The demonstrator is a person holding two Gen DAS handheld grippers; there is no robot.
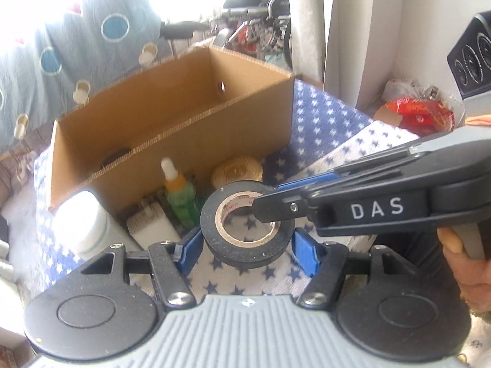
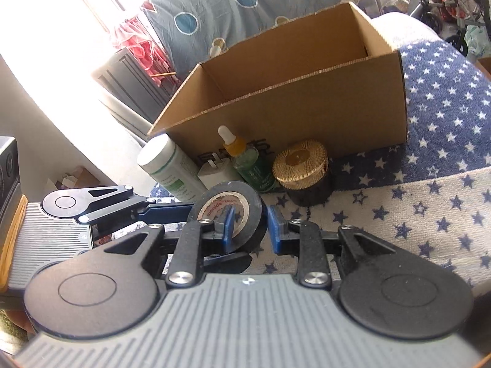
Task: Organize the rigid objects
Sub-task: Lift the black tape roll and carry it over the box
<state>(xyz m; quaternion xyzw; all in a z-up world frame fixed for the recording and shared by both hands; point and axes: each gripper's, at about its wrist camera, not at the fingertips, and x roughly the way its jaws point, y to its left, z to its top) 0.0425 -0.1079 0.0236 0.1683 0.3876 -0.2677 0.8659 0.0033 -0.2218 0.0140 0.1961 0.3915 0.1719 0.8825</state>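
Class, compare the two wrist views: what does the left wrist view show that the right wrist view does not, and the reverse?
Only the left wrist view shows a hand gripping the right tool, its DAS lettering, and a round hole in the cardboard box's far wall. Only the right wrist view shows the jar whole, gold lid over dark body, and the left tool from the side. Both show the black tape roll, dropper bottle, white bottle, white charger and star-patterned cloth.

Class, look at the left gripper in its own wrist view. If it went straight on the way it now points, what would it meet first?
The roll of black tape already sits between the left gripper fingers, so it comes first. Beyond it, probably the gold-lidded jar standing before the cardboard box, though depth is hard to judge in this view.
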